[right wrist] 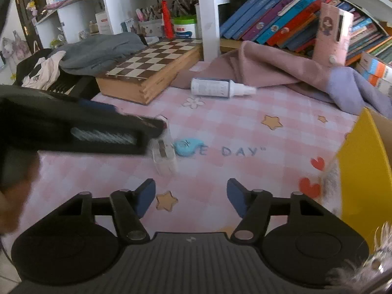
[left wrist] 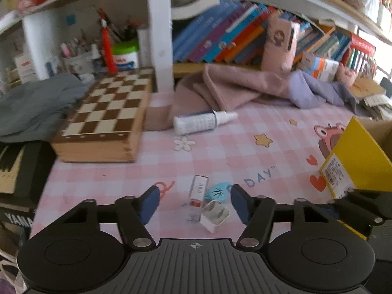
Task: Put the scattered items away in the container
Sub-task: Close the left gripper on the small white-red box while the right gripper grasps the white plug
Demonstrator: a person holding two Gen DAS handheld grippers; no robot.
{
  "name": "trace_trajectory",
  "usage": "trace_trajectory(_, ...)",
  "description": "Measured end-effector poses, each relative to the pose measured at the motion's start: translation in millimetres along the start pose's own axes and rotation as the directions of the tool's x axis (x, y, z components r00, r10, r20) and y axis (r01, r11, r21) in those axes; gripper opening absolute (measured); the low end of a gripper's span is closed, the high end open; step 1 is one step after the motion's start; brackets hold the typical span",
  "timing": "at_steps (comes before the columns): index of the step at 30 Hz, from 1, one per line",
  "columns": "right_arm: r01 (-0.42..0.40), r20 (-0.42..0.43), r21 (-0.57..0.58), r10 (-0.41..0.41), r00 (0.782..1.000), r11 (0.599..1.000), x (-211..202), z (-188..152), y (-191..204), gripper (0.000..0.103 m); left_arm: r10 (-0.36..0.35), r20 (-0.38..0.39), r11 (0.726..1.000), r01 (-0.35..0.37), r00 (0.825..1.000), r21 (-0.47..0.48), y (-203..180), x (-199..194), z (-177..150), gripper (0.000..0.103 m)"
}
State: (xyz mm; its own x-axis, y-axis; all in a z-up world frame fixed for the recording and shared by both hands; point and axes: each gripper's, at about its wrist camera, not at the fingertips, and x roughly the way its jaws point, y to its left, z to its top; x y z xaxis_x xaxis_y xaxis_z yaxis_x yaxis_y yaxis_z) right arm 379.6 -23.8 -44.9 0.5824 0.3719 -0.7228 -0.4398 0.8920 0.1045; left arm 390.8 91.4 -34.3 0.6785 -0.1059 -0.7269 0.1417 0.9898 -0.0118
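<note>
My left gripper point(left wrist: 194, 202) is open, low over the pink checked tablecloth, with a small white-and-red tube point(left wrist: 199, 191), a blue teardrop item point(left wrist: 216, 192) and a white charger plug point(left wrist: 215, 214) between its fingers. The right wrist view shows that gripper's body point(right wrist: 80, 132) over the plug point(right wrist: 163, 156) and the blue item point(right wrist: 187, 147). My right gripper point(right wrist: 191, 199) is open and empty above the cloth. A white spray bottle point(left wrist: 203, 122) point(right wrist: 220, 88) lies farther back. The yellow cardboard box point(left wrist: 355, 161) point(right wrist: 362, 171) stands at the right.
A wooden chessboard box point(left wrist: 105, 120) point(right wrist: 152, 71) sits at the back left, with grey cloth point(left wrist: 34, 107) beside it. Pink and lilac cloths point(left wrist: 245, 88) point(right wrist: 281, 68) lie under the bookshelf point(left wrist: 232, 36). A dark keyboard case point(left wrist: 17, 171) borders the left edge.
</note>
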Motion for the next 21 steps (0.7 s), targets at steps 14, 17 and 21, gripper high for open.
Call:
trace_trajectory(14, -0.023, 0.001, -0.023, 0.023, 1.0, 0.999, 43, 7, 14, 0.047, 0.022, -0.033, 0.998, -0.023, 0.999, -0.05, 13, 23, 4, 0.013)
trace_trajectory(17, -0.019, 0.011, -0.048, 0.02, 1.0, 0.999, 48, 10, 18, 0.044, 0.05, -0.002, 0.994, -0.05, 0.999, -0.1, 28, 5, 3, 0.013)
trace_trajectory(21, -0.007, 0.003, -0.059, 0.007, 1.0, 0.998, 59, 12, 22, 0.041, 0.065, -0.004, 0.988, -0.065, 0.998, -0.143, 44, -9, 0, 0.013)
